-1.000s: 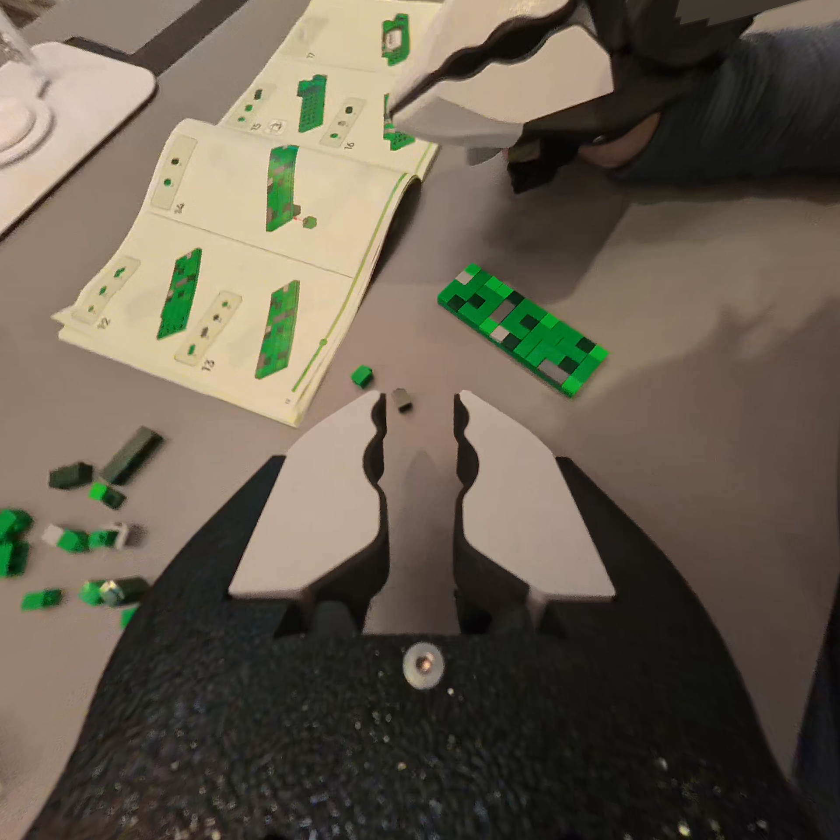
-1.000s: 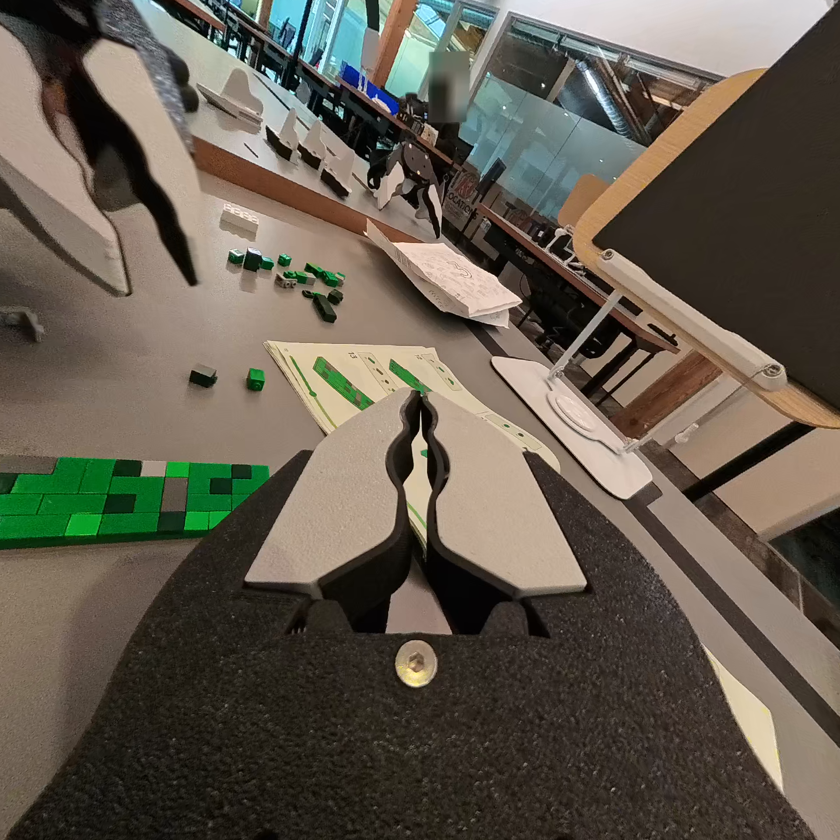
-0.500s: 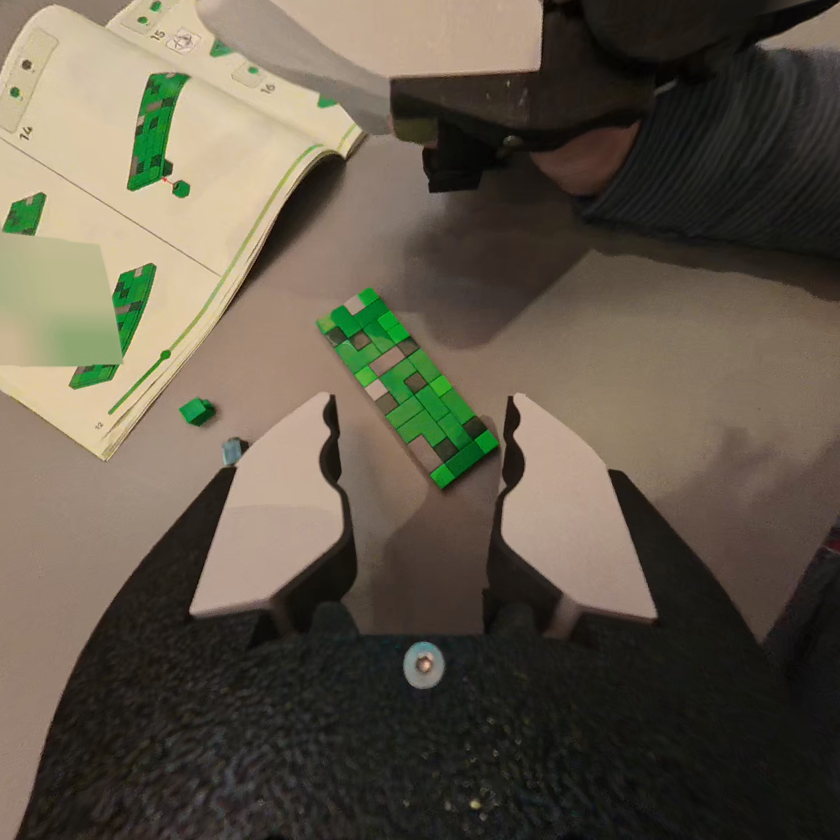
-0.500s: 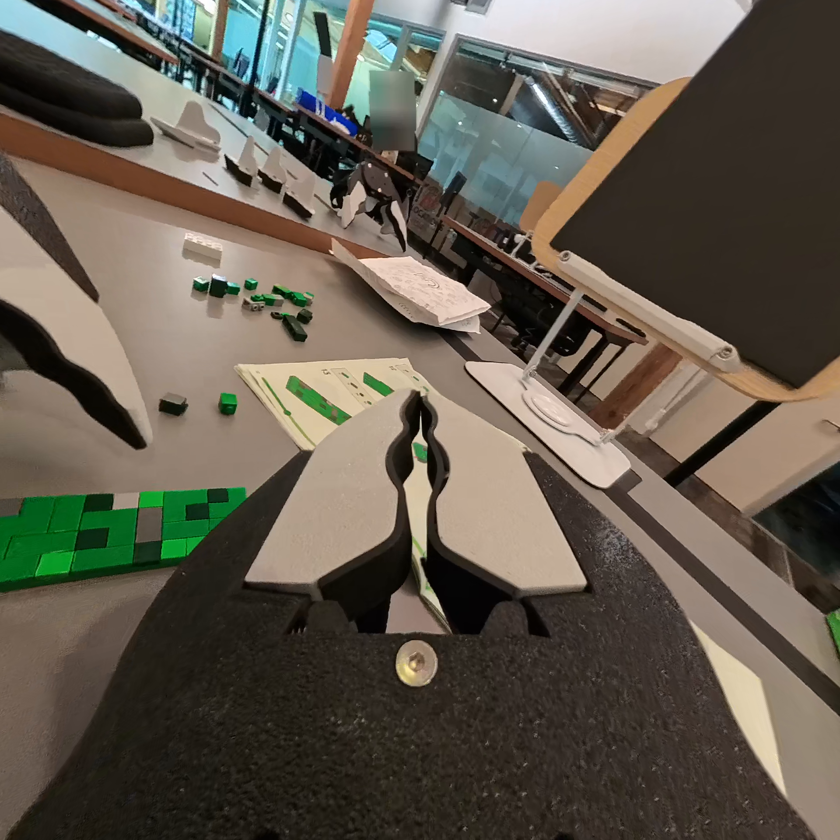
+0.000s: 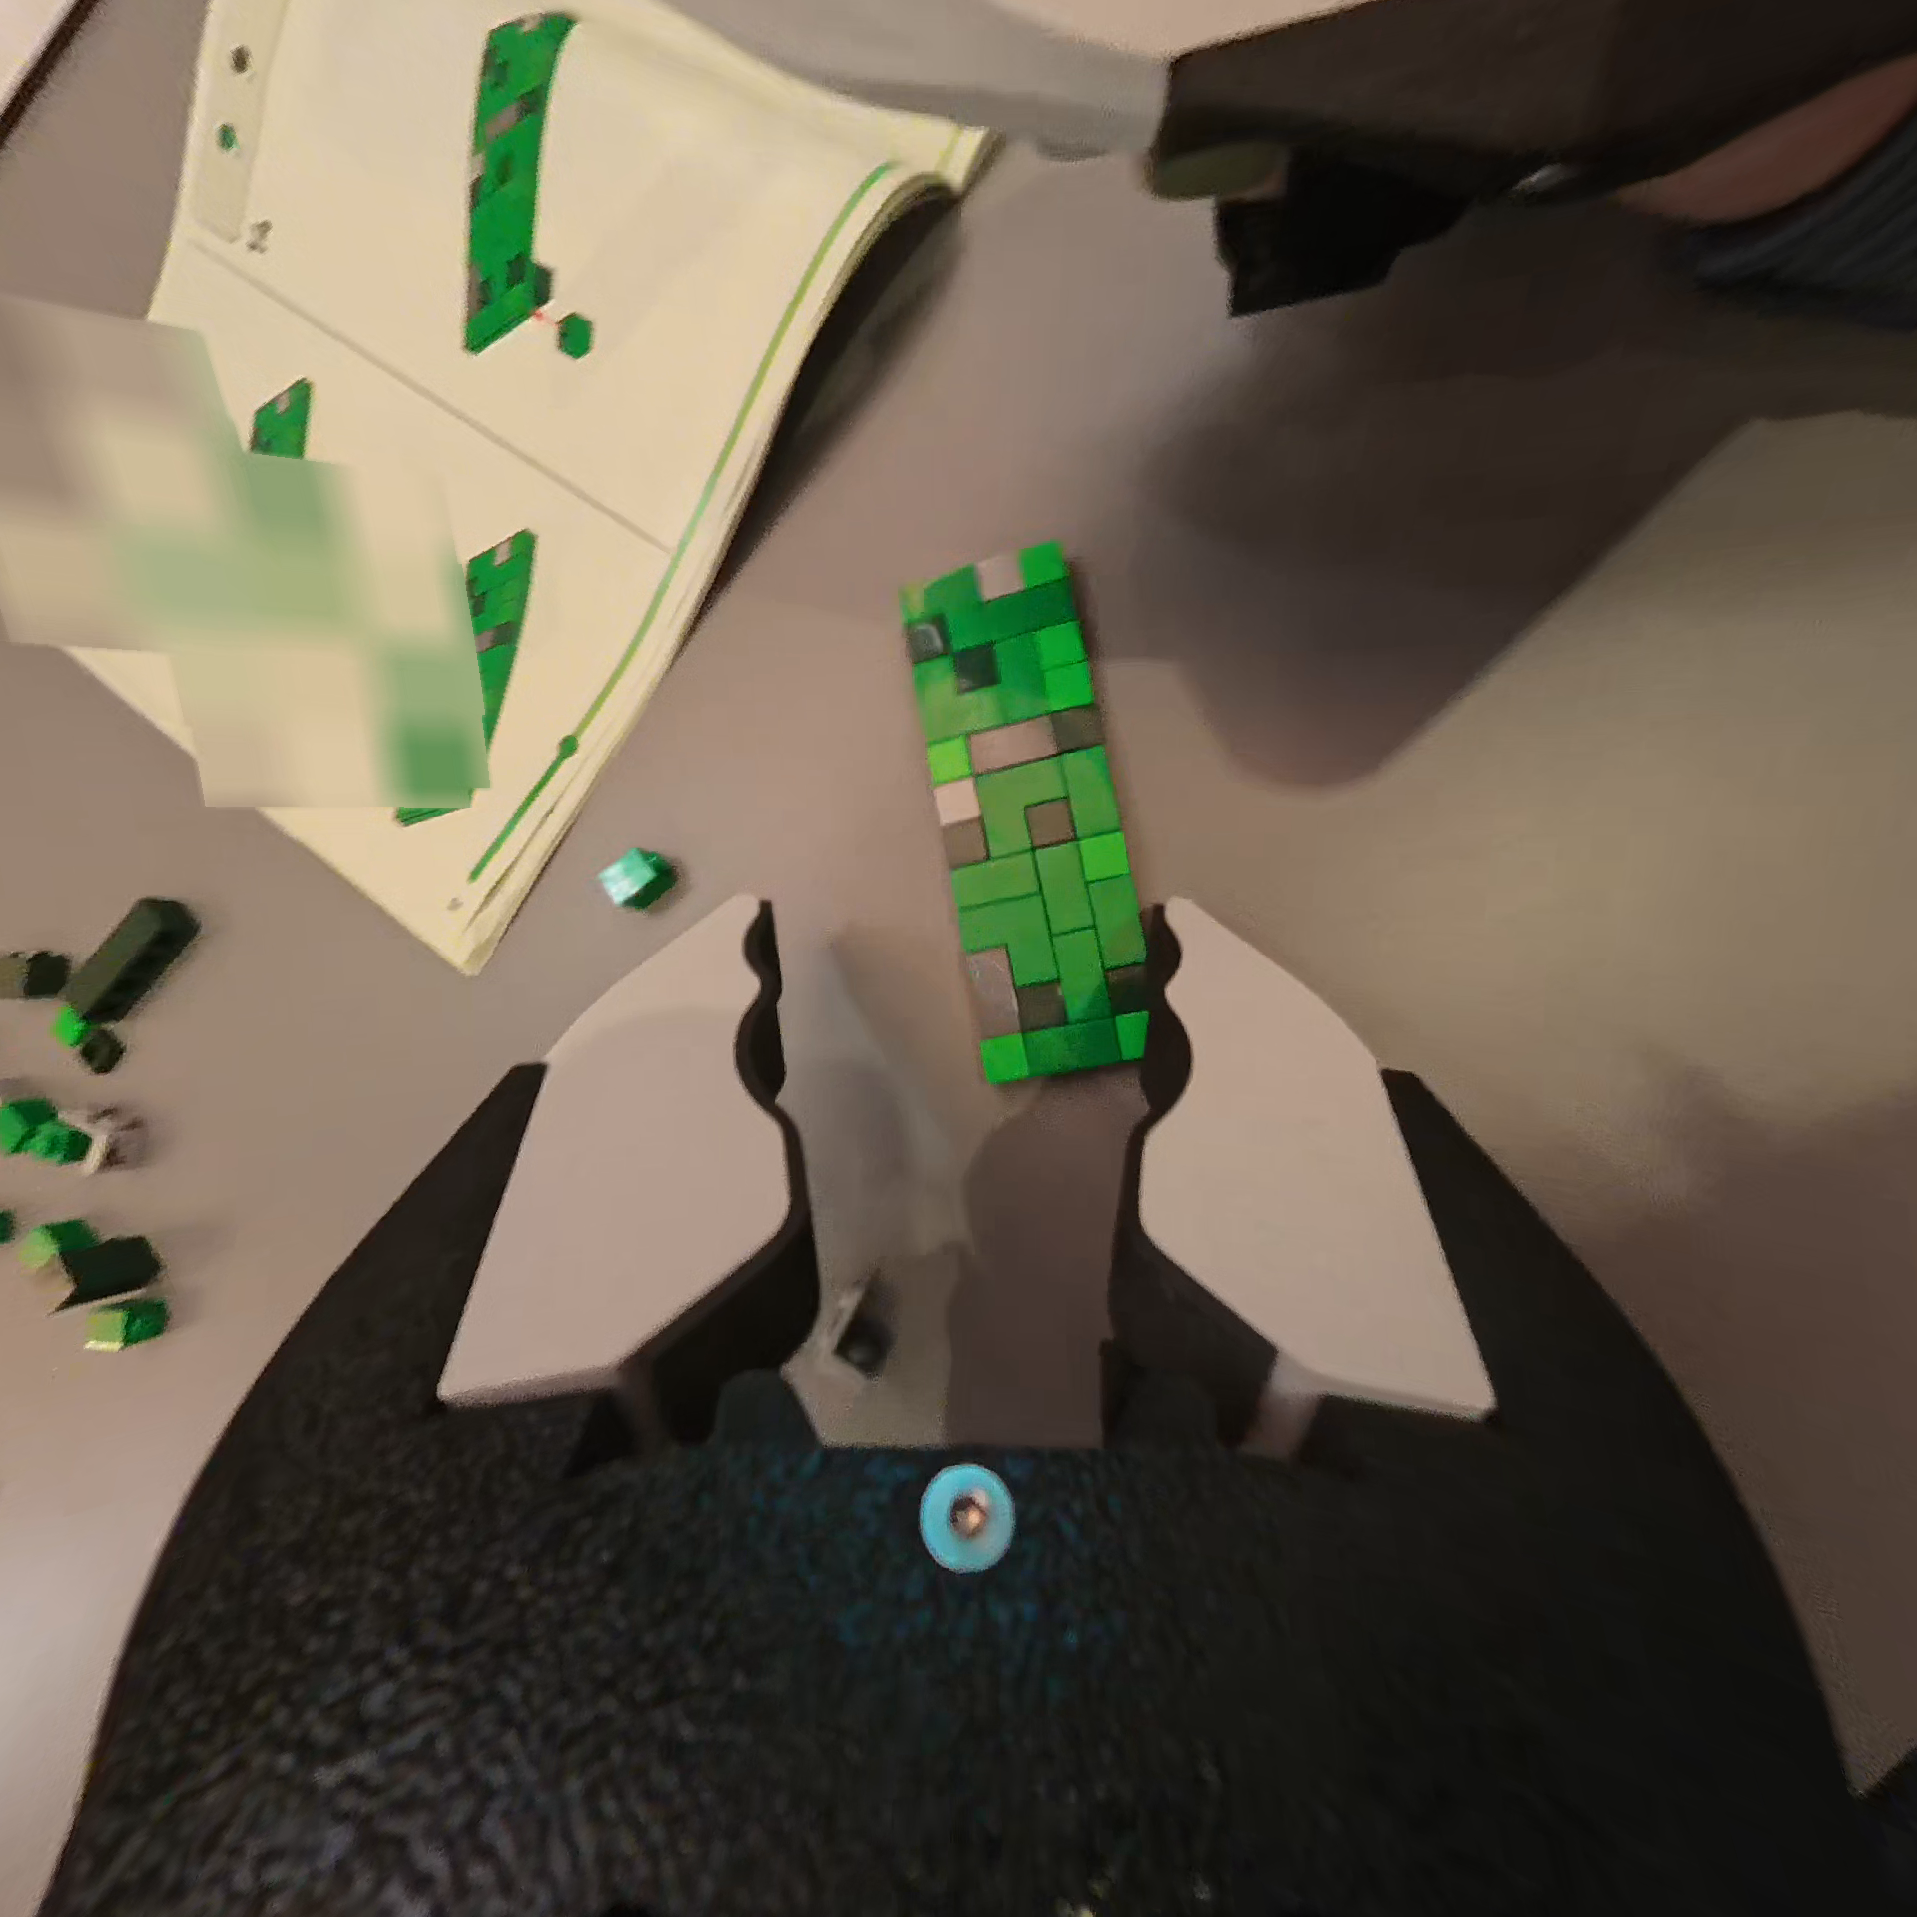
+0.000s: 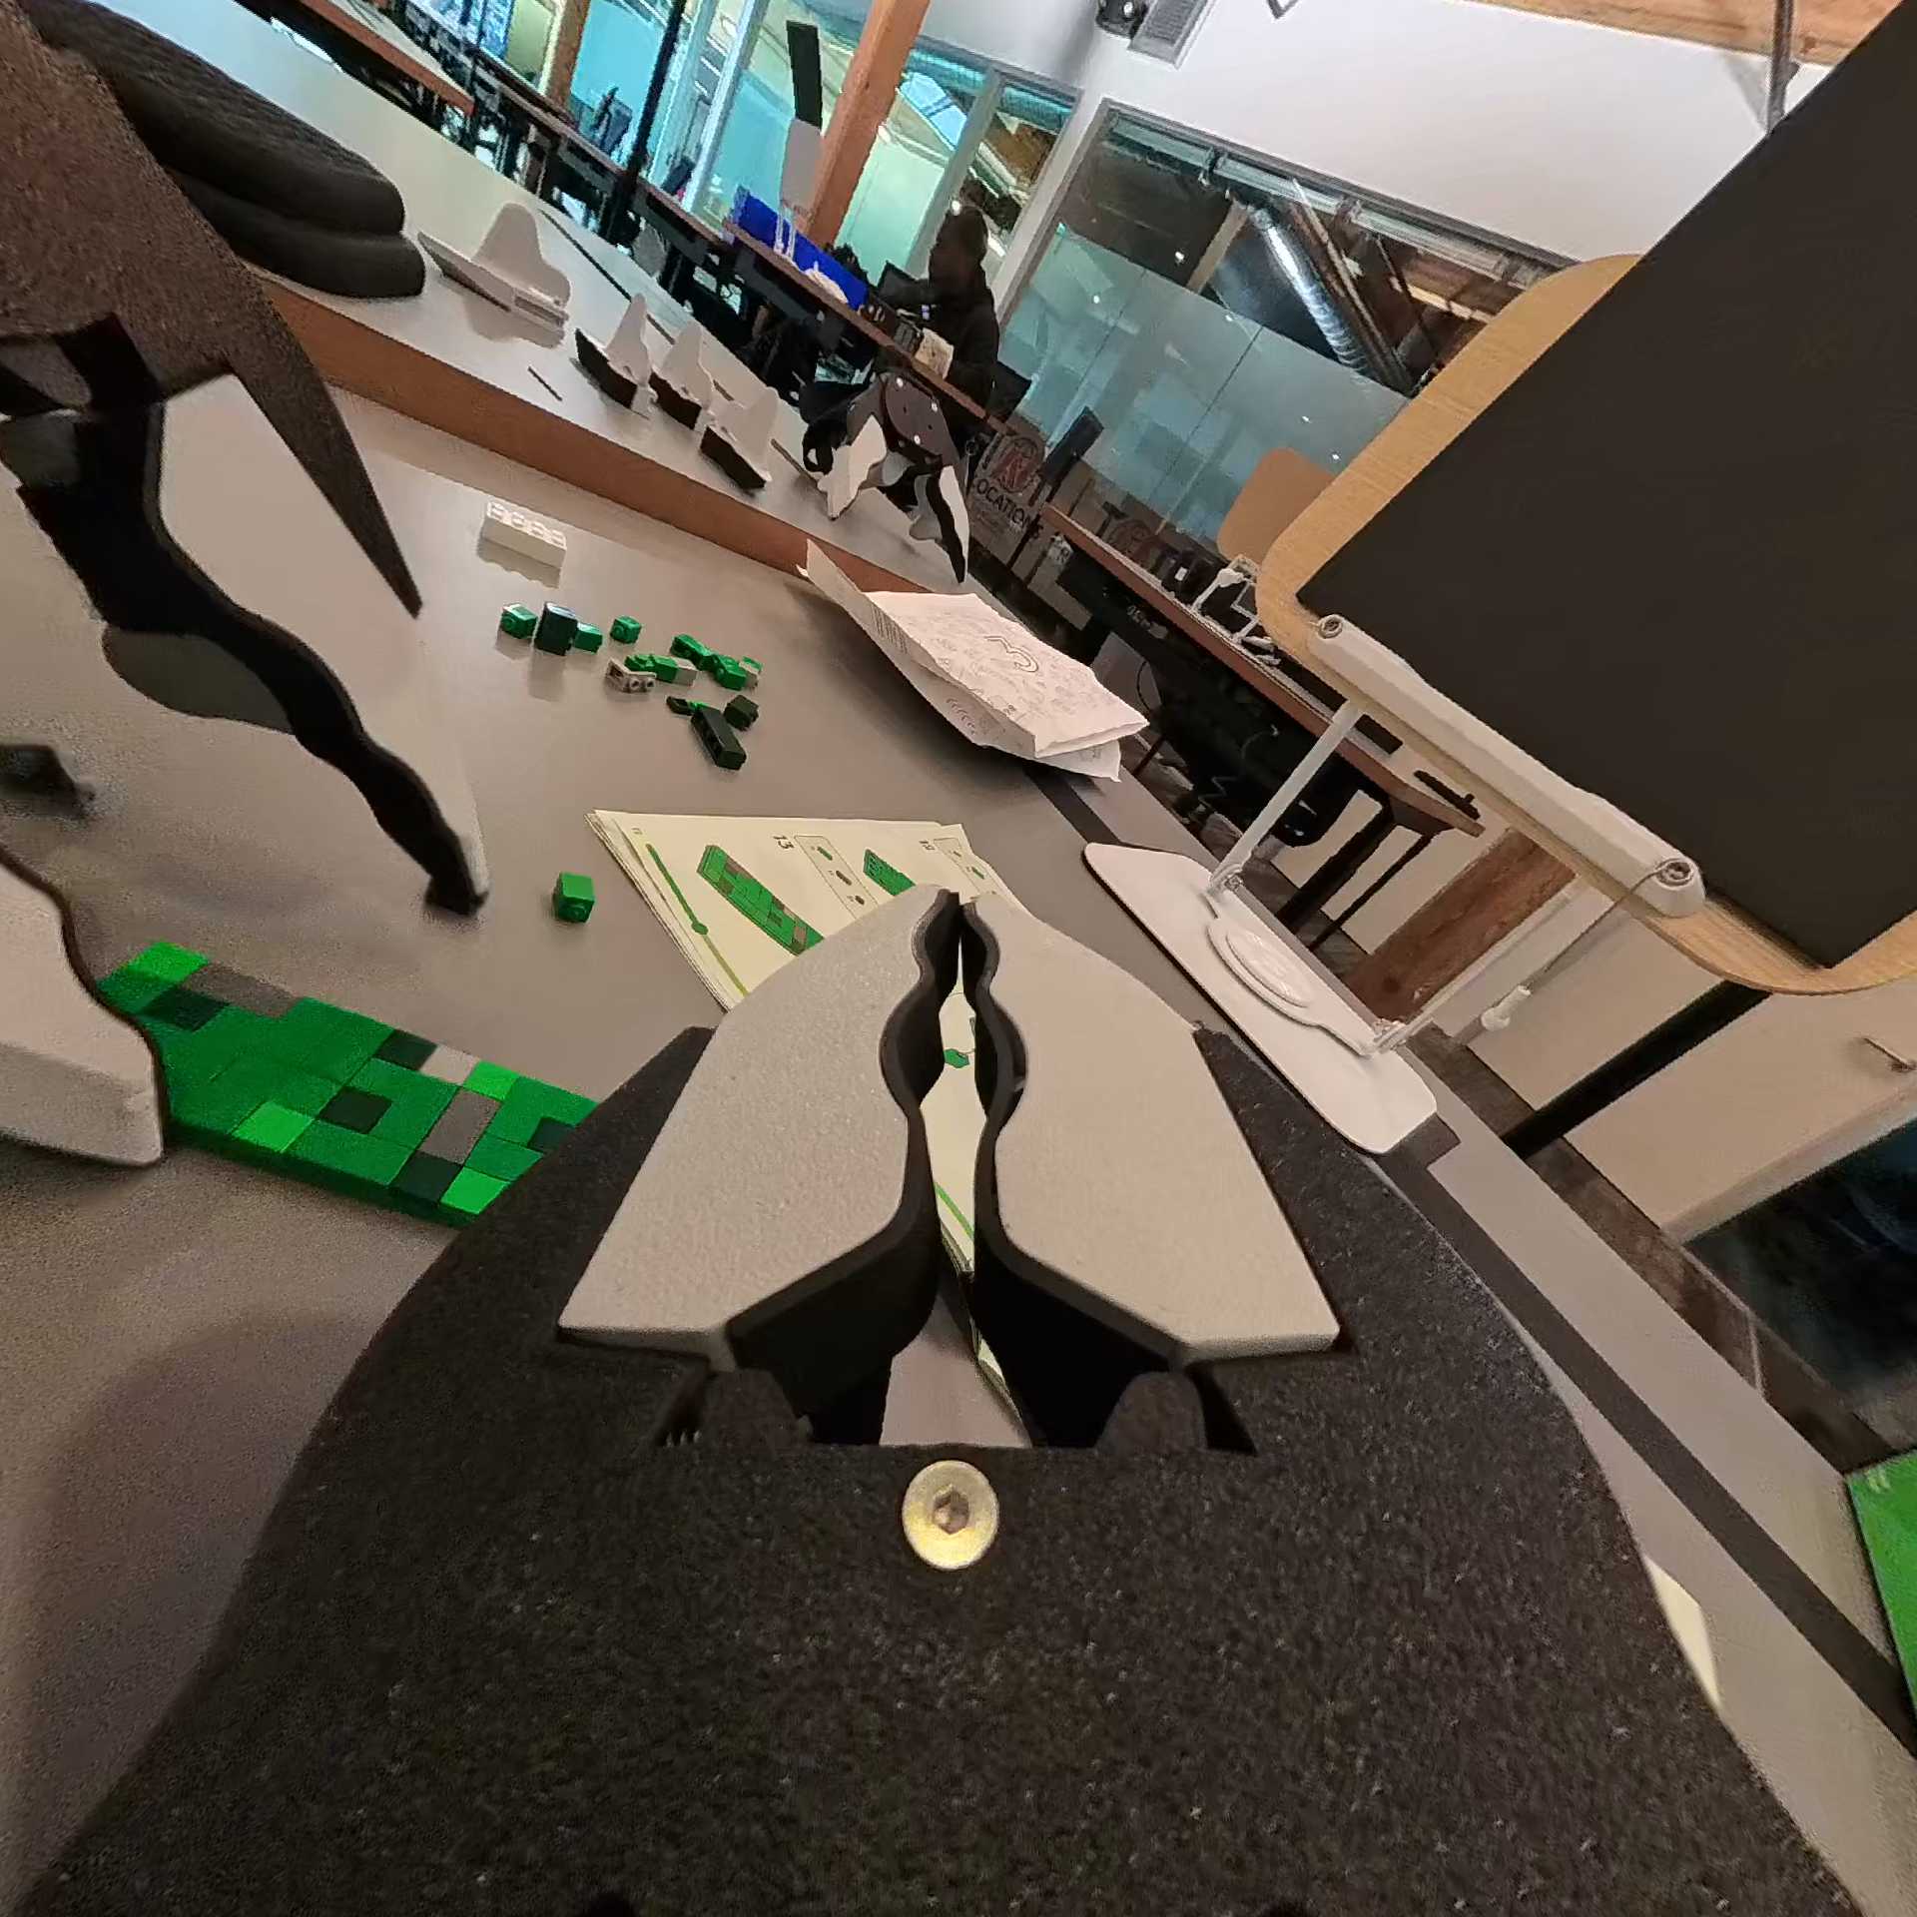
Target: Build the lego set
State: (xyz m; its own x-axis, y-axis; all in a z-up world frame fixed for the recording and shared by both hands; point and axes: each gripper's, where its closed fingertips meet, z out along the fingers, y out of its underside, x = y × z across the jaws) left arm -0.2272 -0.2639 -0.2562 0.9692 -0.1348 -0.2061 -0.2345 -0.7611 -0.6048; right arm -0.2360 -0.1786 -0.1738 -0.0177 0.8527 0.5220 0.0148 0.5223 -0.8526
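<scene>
My left claw (image 5: 960, 934) hangs spread wide over the bench (image 5: 1504, 934), the green plate (image 5: 1022, 809) lying lengthwise straight ahead, its near end against my right-hand finger, while my right claw (image 6: 960, 913), pinched closed and empty, sits farther off.

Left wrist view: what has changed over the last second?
The left gripper opened wider and swung from the small grey piece toward the green plate, whose near end now lies between its fingers, ungrasped. The right gripper stayed shut and empty. Plate, booklet and loose green brick did not move.
</scene>
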